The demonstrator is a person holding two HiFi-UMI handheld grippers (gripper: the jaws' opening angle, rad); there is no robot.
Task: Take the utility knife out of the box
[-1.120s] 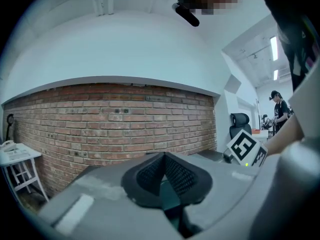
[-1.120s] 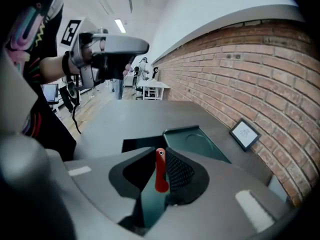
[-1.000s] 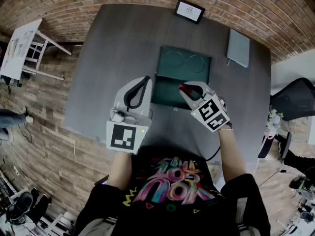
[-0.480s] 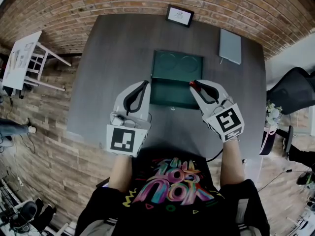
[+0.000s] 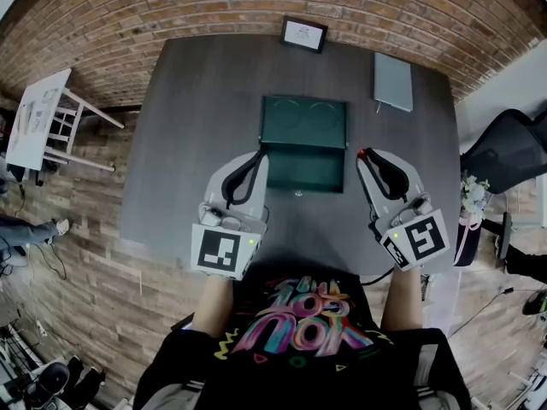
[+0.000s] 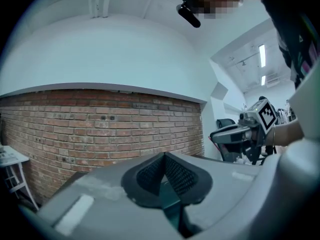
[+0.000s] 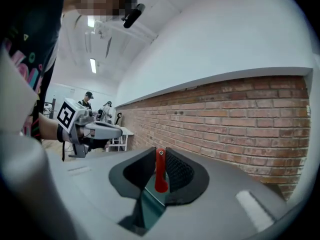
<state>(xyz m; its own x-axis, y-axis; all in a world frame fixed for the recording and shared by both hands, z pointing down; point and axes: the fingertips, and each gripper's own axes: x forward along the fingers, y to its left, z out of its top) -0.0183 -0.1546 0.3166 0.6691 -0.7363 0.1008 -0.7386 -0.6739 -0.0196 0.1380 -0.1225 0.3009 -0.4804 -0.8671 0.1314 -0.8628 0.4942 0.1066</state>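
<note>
Table (image 5: pixel 188 126): bare room all round box (image 5: pixel 303 143), edges well off. L gripper (image 5: pixel 256 156) by box's front-left corner, jaws shut, empty, prob. parked out of the way. R gripper (image 5: pixel 363 155) just right of box, clamped on red knife (image 7: pixel 160 174), which looks clear of box walls.

**Most of the knife is covered**

Of the utility knife (image 7: pixel 160 176) only a thin red strip shows between the jaws of the right gripper (image 7: pixel 159 151). Its blade end cannot be seen. In the head view it is only a tiny red spot. The inside of the green box (image 5: pixel 291 118) is dark, so its content cannot be told. The print in the small frame (image 5: pixel 304 34) at the far edge of the table (image 5: pixel 188 126) is too small to read. The flat grey thing (image 5: pixel 392 81) near the far right corner cannot be identified.
</note>
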